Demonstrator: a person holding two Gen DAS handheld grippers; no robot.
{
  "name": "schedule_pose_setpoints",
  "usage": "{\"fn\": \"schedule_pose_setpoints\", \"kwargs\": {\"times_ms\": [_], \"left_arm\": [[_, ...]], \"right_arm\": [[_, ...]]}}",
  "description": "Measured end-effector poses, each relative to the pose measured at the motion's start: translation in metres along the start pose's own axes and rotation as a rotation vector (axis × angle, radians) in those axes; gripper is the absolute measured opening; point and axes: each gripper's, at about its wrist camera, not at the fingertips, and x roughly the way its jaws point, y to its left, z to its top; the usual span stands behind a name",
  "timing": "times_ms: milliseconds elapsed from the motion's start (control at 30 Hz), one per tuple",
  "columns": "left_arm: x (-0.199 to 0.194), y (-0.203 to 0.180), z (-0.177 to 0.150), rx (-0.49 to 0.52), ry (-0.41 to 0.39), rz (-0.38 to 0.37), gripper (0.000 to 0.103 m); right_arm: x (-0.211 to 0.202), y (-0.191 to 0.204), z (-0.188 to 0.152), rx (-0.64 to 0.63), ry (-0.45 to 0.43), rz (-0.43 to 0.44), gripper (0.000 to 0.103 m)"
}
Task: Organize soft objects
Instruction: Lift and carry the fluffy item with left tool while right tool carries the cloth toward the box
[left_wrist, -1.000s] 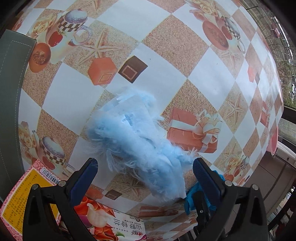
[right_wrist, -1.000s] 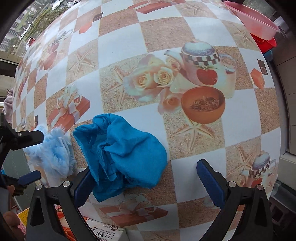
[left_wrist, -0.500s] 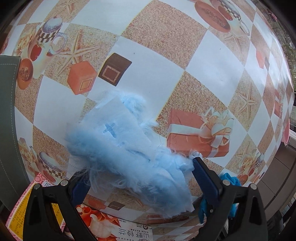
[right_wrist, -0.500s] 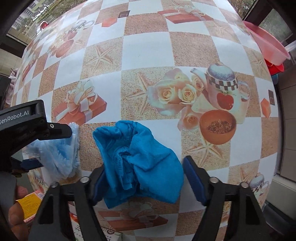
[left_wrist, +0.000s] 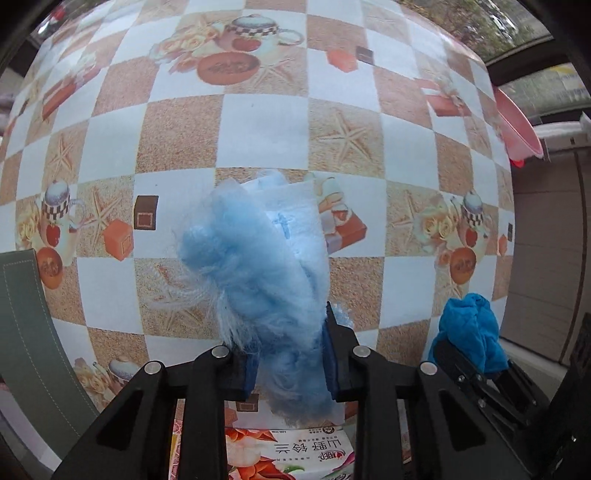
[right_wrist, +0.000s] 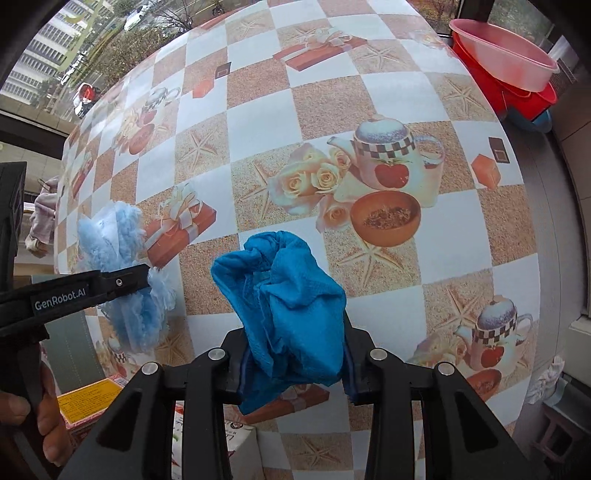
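Fluffy pale-blue cloth (left_wrist: 258, 266) between left fingers (left_wrist: 328, 365) closing; right fingers (right_wrist: 349, 369) closing, seemingly clamping teal cloth (right_wrist: 291, 306).

Table (right_wrist: 317, 96) covered by checkered printed oilcloth; stacked pink and red basins (right_wrist: 509, 74) upper right; street seen through window (right_wrist: 48, 62) upper left.

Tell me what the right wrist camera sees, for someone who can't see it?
The right gripper, jaws closing, pinches a crumpled blue cloth above a checkered tablecloth. Leftward, the left gripper holds a fluffy light-blue item.
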Motion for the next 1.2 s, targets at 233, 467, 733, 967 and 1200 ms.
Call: {"fn": "schedule_pose_setpoints", "kwargs": {"times_ms": [233, 467, 733, 967, 1200], "left_arm": [[-0.024, -0.029, -0.040, 0.200, -0.030, -0.003, 0.031], [-0.039, -0.032, -0.090, 0.350, -0.026, -0.002, 0.031], [-0.060, -0.030, -0.149, 0.521, -0.023, -0.004, 0.031], [-0.077, -0.017, -0.192, 0.644, -0.021, -0.023, 0.031], [-0.085, 0.001, -0.233, 0.765, -0.004, -0.039, 0.031]], "right_arm": [[-0.021, -0.019, -0.023, 0.090, 0.000, 0.019, 0.038], [-0.041, -0.043, -0.071, 0.152, 0.010, 0.031, 0.038], [-0.051, -0.041, -0.125, 0.208, 0.026, 0.016, 0.038], [-0.063, -0.026, -0.165, 0.228, 0.035, -0.002, 0.038], [-0.071, 0.003, -0.191, 0.203, 0.050, -0.007, 0.038]]}}
